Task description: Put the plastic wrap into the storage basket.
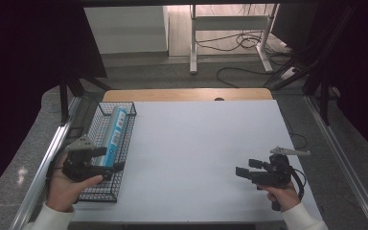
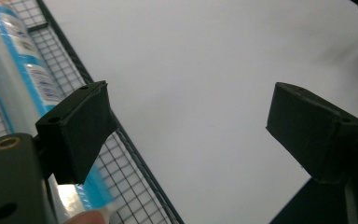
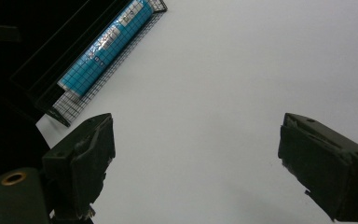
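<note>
Both hands sit at the near edge of the white table [image 1: 196, 153]. At the left, the left gripper [image 1: 109, 165] hovers over the near end of a black wire-mesh basket [image 1: 97, 191] — its fingers [image 2: 77, 135] spread wide, holding nothing. Inside the basket lies a long blue-and-white wrapped tube [image 1: 115, 134], running lengthwise. Well apart at the right, the right gripper [image 1: 245, 168] is held above bare table, fingers [image 3: 86, 163] likewise released.

Your blue tube in the wire basket

The long blue-and-white tube [image 1: 113, 135] lies flat, lengthwise in the black wire basket [image 1: 127, 125]; your left gripper's [image 1: 109, 164] fingers [image 2: 77, 131] hang spread just beside its near end, nothing between them.
</note>
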Demonstrator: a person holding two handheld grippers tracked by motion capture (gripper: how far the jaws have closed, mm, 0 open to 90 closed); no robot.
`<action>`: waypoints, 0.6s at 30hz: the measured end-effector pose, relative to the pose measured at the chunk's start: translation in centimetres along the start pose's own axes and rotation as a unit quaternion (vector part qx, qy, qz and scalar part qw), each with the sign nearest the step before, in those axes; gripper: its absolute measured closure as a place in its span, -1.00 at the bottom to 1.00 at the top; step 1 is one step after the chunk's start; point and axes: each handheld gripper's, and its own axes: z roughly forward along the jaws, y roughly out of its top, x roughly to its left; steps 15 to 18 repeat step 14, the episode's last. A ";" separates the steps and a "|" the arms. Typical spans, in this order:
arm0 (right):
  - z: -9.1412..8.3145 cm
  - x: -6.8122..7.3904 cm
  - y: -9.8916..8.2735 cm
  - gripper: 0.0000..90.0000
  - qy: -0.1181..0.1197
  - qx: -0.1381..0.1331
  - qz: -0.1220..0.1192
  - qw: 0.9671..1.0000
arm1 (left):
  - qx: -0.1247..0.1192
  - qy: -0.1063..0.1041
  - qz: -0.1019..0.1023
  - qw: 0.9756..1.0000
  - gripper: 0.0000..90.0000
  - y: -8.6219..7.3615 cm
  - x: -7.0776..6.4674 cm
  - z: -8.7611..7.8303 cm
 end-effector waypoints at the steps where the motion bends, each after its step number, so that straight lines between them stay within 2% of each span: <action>1: 0.0 0.1 0.0 -0.76 -0.006 0.001 -0.008 1.000 | 0.000 0.000 0.000 1.000 -0.68 -0.1 -0.1 0.0; 7: 0.0 0.1 -0.2 -0.76 -0.027 -0.004 -0.037 0.999 | -0.014 -0.022 -0.021 0.999 -0.67 -0.9 0.3 0.4; 14: -0.3 0.1 -0.2 -0.76 -0.042 -0.017 -0.067 0.997 | -0.007 -0.023 -0.011 1.000 -0.67 -1.3 0.1 1.3; 18: -0.3 0.1 -0.2 -0.76 -0.042 -0.017 -0.067 0.997 | -0.007 -0.023 -0.011 1.000 -0.67 -1.3 0.1 1.3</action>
